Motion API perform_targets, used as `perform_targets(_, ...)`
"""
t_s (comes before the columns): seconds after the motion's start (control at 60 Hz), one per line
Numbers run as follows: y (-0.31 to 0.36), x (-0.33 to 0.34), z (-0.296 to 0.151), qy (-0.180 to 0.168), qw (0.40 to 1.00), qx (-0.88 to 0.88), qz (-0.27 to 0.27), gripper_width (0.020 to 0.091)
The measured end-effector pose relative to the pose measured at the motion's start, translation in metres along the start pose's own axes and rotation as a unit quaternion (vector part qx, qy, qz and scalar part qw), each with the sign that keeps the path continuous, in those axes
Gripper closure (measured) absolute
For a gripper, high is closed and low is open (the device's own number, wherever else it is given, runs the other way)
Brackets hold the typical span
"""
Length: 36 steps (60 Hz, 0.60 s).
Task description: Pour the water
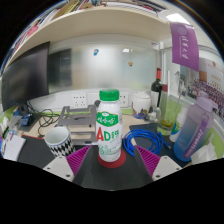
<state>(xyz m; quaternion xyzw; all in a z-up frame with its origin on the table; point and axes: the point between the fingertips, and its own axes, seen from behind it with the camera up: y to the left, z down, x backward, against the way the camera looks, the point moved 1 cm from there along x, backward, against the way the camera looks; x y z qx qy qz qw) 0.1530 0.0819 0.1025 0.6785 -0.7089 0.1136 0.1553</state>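
A white plastic bottle [110,122] with a green cap and green and red lettering stands upright on a round red base [111,156] on the dark table [45,152]. It stands between the fingers of my gripper [110,160], whose purple pads [78,159] flank it with a gap at either side. The gripper is open. To the left of the left finger sits a white mug [57,138] with a dark pattern.
A blue cable [148,126] coils just right of the bottle. Further right stands a translucent purple container [197,122], with a green object [170,108] and a dark wine bottle [156,88] behind. A dark monitor [25,75] and desk clutter fill the back left.
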Motion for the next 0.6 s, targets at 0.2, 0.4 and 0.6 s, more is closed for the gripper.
perform_targets(0.2,-0.001,0.069,-0.020,0.038,0.999,0.005,-0.028,0.0250)
perform_targets(0.4,-0.013,0.116,-0.049,0.041,0.999,0.015,-0.030,0.0255)
perform_targets(0.6,-0.011,0.135,-0.023,0.085,0.995,0.035,-0.042,0.0255)
